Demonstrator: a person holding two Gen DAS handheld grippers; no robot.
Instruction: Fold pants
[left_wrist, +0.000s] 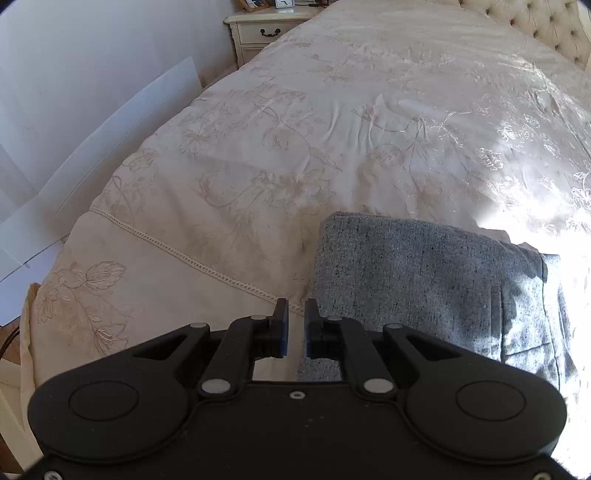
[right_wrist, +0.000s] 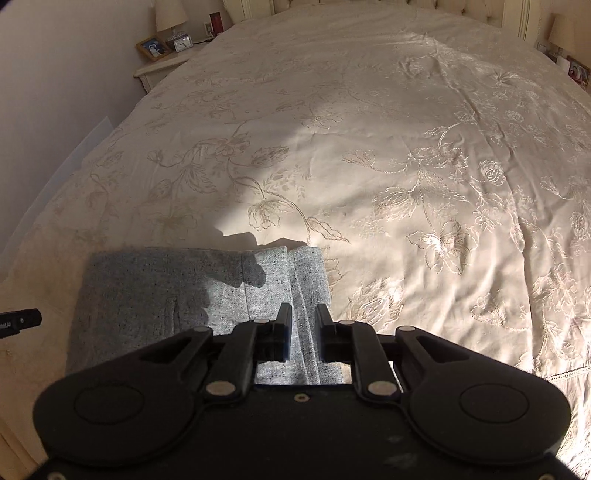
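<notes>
Each camera sits on a gripper and looks forward and down along its two fingers at a big bed. The left view hangs over the bed's near left corner, with the folded pants close on its right side. The right view hangs further right, with the pants close on its left. Both views face the far headboard. Both show the pants, the bedspread and the nightstand far off at the top left. A bit of the left gripper pokes into the right view's left edge.
</notes>
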